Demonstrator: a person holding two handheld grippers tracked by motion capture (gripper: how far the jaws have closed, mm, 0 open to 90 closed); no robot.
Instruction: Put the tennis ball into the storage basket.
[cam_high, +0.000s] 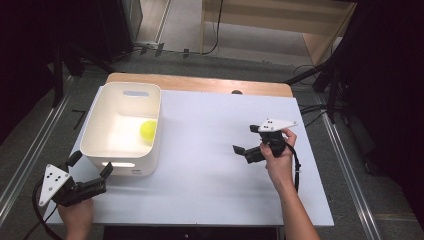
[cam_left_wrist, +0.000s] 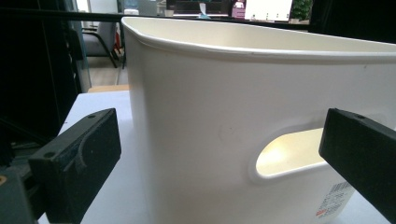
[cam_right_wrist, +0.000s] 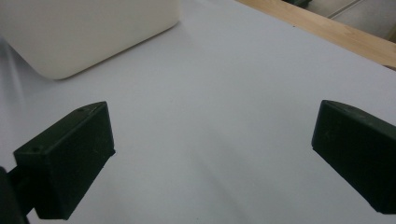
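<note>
Nearest, at seven o'clock on the table, the left gripper sits with its jaws spread and holding nothing, pointed at the near wall of the white bin just beyond. At three o'clock the right gripper hovers over bare tabletop, jaws likewise wide apart. Farther off, at ten o'clock, a yellow ball lies inside the bin against its right wall.
</note>
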